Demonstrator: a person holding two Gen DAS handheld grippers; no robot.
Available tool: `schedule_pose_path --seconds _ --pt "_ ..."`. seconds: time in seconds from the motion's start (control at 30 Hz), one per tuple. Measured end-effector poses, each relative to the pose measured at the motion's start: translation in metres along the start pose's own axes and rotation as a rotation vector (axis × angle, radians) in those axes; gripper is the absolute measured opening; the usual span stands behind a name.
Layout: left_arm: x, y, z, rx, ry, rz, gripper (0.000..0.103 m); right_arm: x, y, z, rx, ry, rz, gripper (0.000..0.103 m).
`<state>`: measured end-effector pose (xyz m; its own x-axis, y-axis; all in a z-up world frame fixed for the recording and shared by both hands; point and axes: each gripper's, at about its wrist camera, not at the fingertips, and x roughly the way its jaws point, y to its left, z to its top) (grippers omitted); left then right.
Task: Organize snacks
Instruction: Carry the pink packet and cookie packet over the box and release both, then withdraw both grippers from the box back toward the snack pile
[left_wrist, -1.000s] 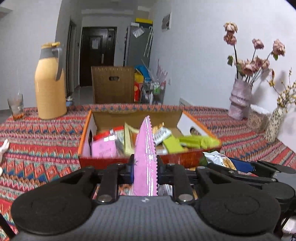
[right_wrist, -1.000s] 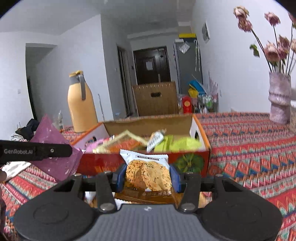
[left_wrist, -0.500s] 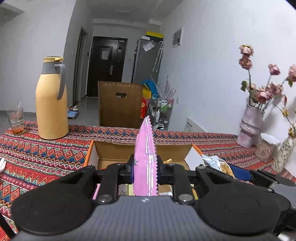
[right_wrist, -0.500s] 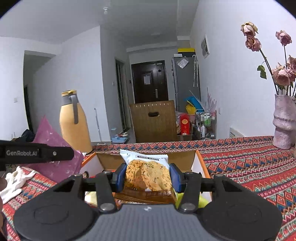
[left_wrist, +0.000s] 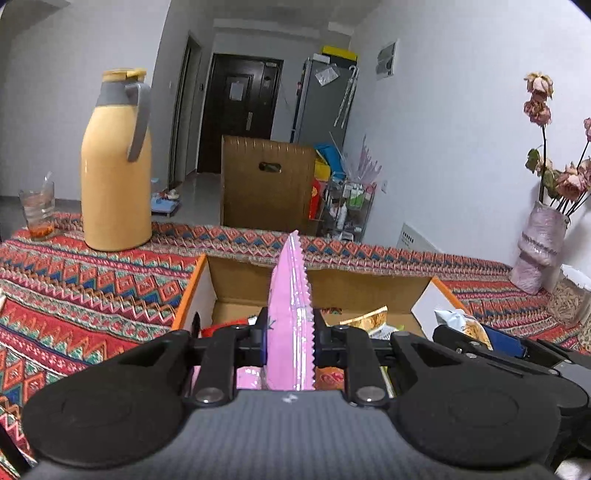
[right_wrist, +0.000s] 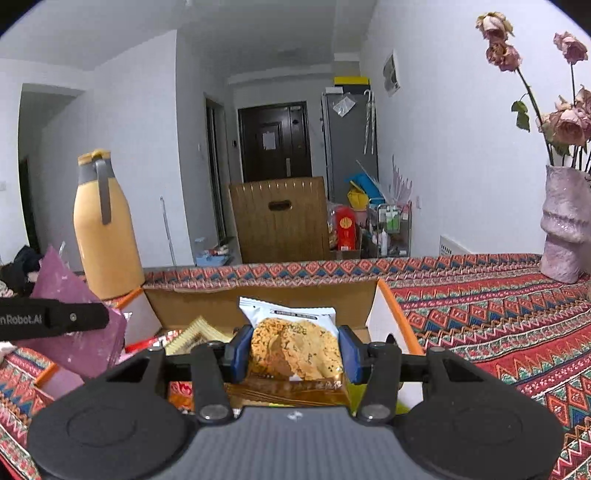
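My left gripper is shut on a pink snack packet, held edge-on above the open cardboard box. My right gripper is shut on a cookie packet over the same box, on its right side. Several snack packets lie inside the box, mostly hidden by the grippers. The left gripper and its pink packet show at the left of the right wrist view. The right gripper with the cookie packet shows at the right of the left wrist view.
The box sits on a table with a patterned red cloth. A tall yellow thermos and a glass stand at the back left. A pink vase with dried roses stands at the right. A brown chair back is behind the table.
Both grippers have risen and moved forward over the box, each still holding its packet. The box's inside now sits lower and is more hidden.
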<state>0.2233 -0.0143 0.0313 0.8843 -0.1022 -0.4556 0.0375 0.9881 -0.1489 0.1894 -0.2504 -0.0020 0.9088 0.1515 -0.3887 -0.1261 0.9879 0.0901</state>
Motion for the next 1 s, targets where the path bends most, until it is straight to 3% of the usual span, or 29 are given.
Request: schedule_pose_path --seconds 0.1,0.17,0.2,0.23,0.37,0.43,1.0 --pt "0.004 0.000 -0.003 -0.002 0.018 0.001 0.021 0.002 0.001 -0.002 -0.009 0.014 -0.001 0.049" --pt "0.001 0.000 -0.004 0.001 0.011 -0.001 0.031 0.001 0.002 -0.003 -0.014 0.019 -0.003 0.050" --pt "-0.002 0.000 -0.004 -0.001 0.002 -0.001 0.048 -0.001 0.002 -0.004 -0.015 0.019 -0.001 0.050" --pt "-0.005 -0.001 -0.004 -0.002 -0.012 0.008 0.066 -0.002 0.002 -0.004 -0.015 0.019 -0.001 0.058" --pt "-0.016 -0.001 -0.004 -0.011 -0.064 0.045 0.102 -0.009 0.001 -0.003 -0.012 0.003 -0.014 0.096" --pt "-0.020 0.001 -0.003 -0.022 -0.076 0.055 0.103 -0.012 0.000 -0.004 -0.004 -0.003 -0.024 0.103" --pt "-0.048 -0.001 0.007 -0.022 -0.087 0.074 0.103 -0.044 -0.002 0.008 -0.004 -0.064 -0.023 0.103"
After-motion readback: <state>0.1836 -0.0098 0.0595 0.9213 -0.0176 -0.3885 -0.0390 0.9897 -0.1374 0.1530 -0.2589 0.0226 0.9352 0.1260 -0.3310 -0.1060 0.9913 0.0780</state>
